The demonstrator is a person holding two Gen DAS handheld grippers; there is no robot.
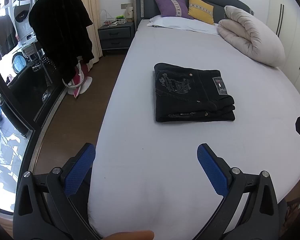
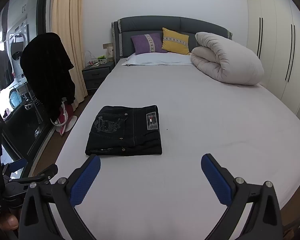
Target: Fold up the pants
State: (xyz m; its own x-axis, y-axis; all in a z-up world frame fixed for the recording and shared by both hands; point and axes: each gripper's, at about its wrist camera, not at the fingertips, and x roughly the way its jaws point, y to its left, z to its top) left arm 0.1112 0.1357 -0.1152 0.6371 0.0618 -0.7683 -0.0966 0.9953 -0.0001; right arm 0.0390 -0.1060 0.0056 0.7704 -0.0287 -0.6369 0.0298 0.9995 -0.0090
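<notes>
Black jeans (image 1: 192,94) lie folded into a compact rectangle on the grey bed sheet (image 1: 170,160), back pocket embroidery and a waist label facing up. They also show in the right wrist view (image 2: 126,132). My left gripper (image 1: 146,156) is open and empty, held above the bed's near end, well short of the jeans. My right gripper (image 2: 151,166) is open and empty, just in front of the jeans' near edge and a little to their right. Part of the left gripper (image 2: 28,178) shows at the left edge of the right wrist view.
A rolled beige duvet (image 2: 226,60) lies at the back right of the bed, with purple (image 2: 147,43) and yellow (image 2: 175,41) cushions at the headboard. A dark garment hangs on a stand (image 2: 48,74) left of the bed. A nightstand (image 2: 97,72) and a wardrobe (image 2: 276,50) flank the bed.
</notes>
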